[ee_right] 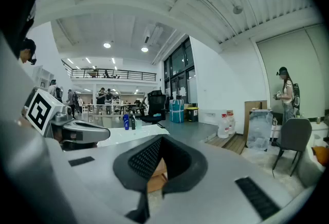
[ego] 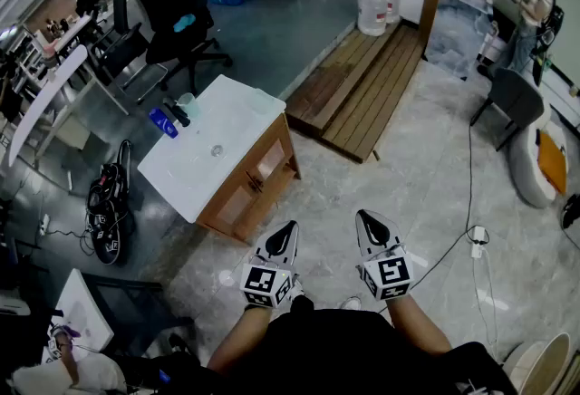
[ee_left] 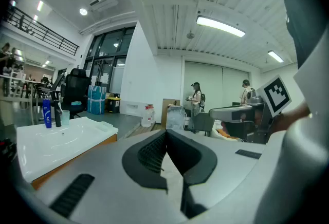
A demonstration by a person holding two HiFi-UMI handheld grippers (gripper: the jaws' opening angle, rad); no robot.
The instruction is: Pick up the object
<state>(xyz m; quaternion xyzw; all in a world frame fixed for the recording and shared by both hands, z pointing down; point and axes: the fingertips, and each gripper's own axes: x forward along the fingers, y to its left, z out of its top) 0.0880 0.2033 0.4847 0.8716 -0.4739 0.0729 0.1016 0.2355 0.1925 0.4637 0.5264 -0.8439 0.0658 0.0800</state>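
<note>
A white sink-top cabinet (ego: 227, 168) stands on the floor ahead and to my left. At its far corner are a blue bottle (ego: 163, 123), a black bottle (ego: 177, 114) and a clear cup (ego: 187, 103). The left gripper view shows the blue bottle (ee_left: 47, 113) and the cup (ee_left: 65, 116) far off at the left. Both grippers are held low near my body, well short of the cabinet. My left gripper (ego: 287, 229) is shut and empty, its pads meeting at the tip (ee_left: 165, 133). My right gripper (ego: 367, 219) is also shut with nothing held (ee_right: 161, 141).
A black office chair (ego: 172, 17) stands beyond the cabinet. A low wooden platform (ego: 362, 85) with two water jugs (ego: 373, 5) lies ahead. A person (ego: 535, 8) and a grey chair (ego: 512, 99) are at the far right. A cable (ego: 467, 194) crosses the floor.
</note>
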